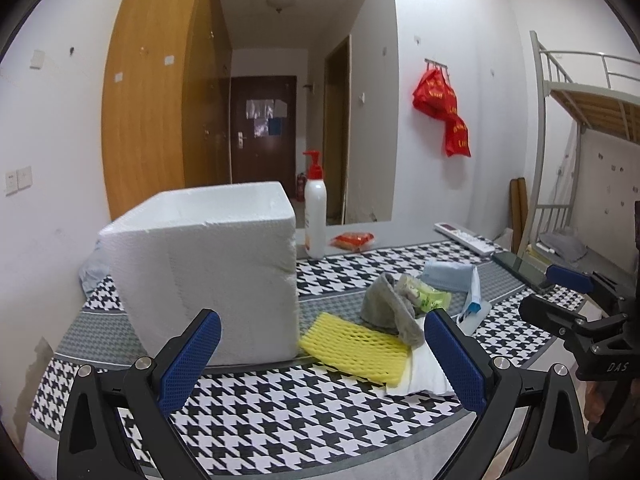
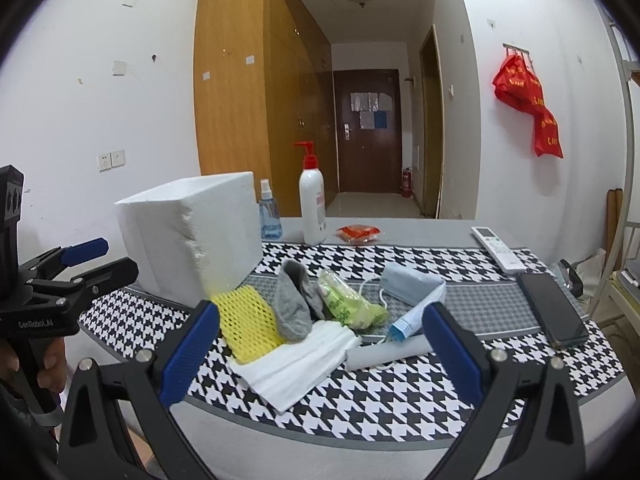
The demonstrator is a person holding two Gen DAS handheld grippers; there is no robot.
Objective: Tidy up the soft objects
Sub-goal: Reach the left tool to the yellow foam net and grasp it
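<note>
A pile of soft things lies on the houndstooth cloth (image 2: 360,408): a yellow foam net (image 2: 248,328), a grey sock (image 2: 294,308), a green packet (image 2: 348,304), a folded white cloth (image 2: 300,360), a light blue mask (image 2: 408,284) and a tube (image 2: 416,316). To its left stands a white foam box (image 2: 188,236). My right gripper (image 2: 322,312) is open and held just short of the pile. In the left wrist view the box (image 1: 204,276), net (image 1: 352,346) and sock (image 1: 390,312) lie ahead of my open left gripper (image 1: 322,320), which is empty.
Behind the pile stand a pump bottle (image 2: 312,204), a blue spray bottle (image 2: 270,216) and a red snack packet (image 2: 358,233). A remote (image 2: 498,248) and a phone (image 2: 552,308) lie at the right. Each gripper shows in the other's view: left (image 2: 100,262), right (image 1: 560,296).
</note>
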